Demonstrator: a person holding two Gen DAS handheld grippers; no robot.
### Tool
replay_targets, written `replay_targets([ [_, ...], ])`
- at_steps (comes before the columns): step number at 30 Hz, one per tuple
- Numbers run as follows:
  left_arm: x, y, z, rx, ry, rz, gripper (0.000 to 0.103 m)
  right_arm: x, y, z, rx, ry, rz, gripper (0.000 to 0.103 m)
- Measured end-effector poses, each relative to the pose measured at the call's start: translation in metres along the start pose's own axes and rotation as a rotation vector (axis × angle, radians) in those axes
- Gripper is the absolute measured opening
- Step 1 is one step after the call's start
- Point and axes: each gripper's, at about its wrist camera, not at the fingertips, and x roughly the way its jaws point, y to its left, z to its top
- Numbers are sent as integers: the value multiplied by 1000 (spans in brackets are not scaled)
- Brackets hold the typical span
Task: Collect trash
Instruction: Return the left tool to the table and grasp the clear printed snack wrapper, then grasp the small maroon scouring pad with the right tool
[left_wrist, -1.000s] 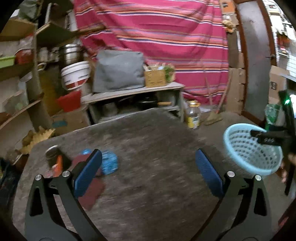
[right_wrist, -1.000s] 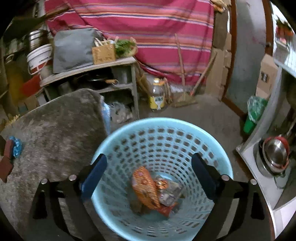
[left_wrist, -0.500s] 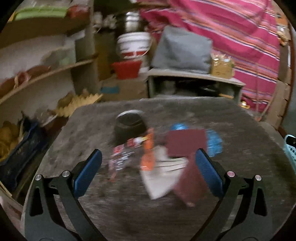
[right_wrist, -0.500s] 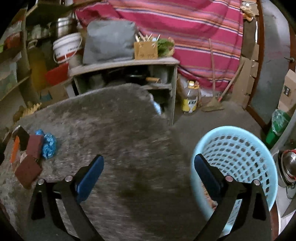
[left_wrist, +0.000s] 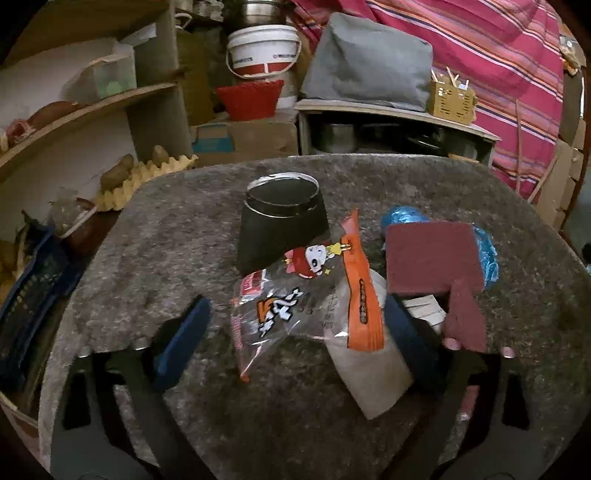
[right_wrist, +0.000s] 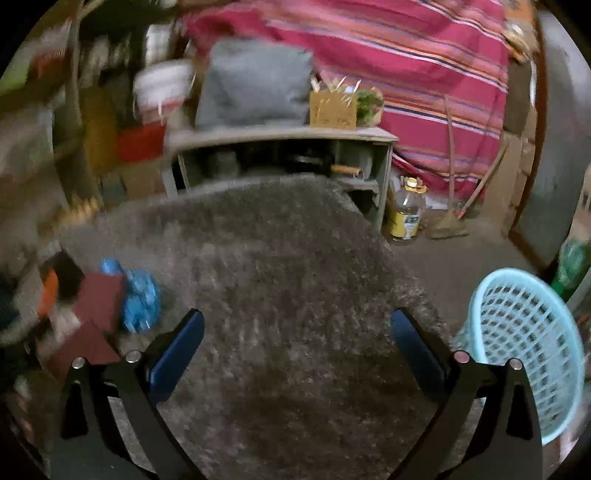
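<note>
My left gripper (left_wrist: 295, 328) is open, low over the grey carpeted table (left_wrist: 184, 236). A clear snack wrapper with an orange strip (left_wrist: 314, 295) lies between its fingers, on a white paper piece (left_wrist: 369, 373). A black cup (left_wrist: 282, 221), maroon scouring pads (left_wrist: 432, 254) and a crumpled blue wrapper (left_wrist: 487, 254) lie beside it. My right gripper (right_wrist: 295, 339) is open and empty over the bare table middle. The light blue basket (right_wrist: 524, 343) stands at its right. The pads (right_wrist: 99, 299) and blue wrapper (right_wrist: 140, 299) show at its left.
Shelves with clutter (left_wrist: 74, 122) stand to the left. A low bench with a grey cushion (left_wrist: 369, 62), a white bucket (left_wrist: 262, 48) and a red basket (left_wrist: 251, 99) stands behind the table. A bottle (right_wrist: 404, 214) and broom stand on the floor by the striped cloth.
My left gripper swung left from the basket side and came down over the trash pile, with the snack wrapper now between its fingers. My right gripper moved from above the basket to over the table.
</note>
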Motion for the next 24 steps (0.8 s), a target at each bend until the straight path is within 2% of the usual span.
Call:
replay_targets([
  [1,1,1,0,-1,5,-9,71,-2,5,0,-11,-12,20,99],
  [2,4,2,0,-2,16,-28,59,-6,9,-1,-6,-35,45,99],
  [3,5,3,0,-5,21,-46,52,-10,14,-2,-3,-48,67,99],
  [6,1,4,-1,3,2,-48,47,-15,36,-4,-45,-51,137,99],
  [10,-19,-1,-2,50,-53,-1,46,-22,68,-11,-108,-53,176,99],
  [16,-59,17,-4,41,-111,48,46,-36,115,-25,-170,-55,253,98],
  [24,-83,60,-18,-3,-112,96,46,-41,169,-51,-306,-17,231,98],
])
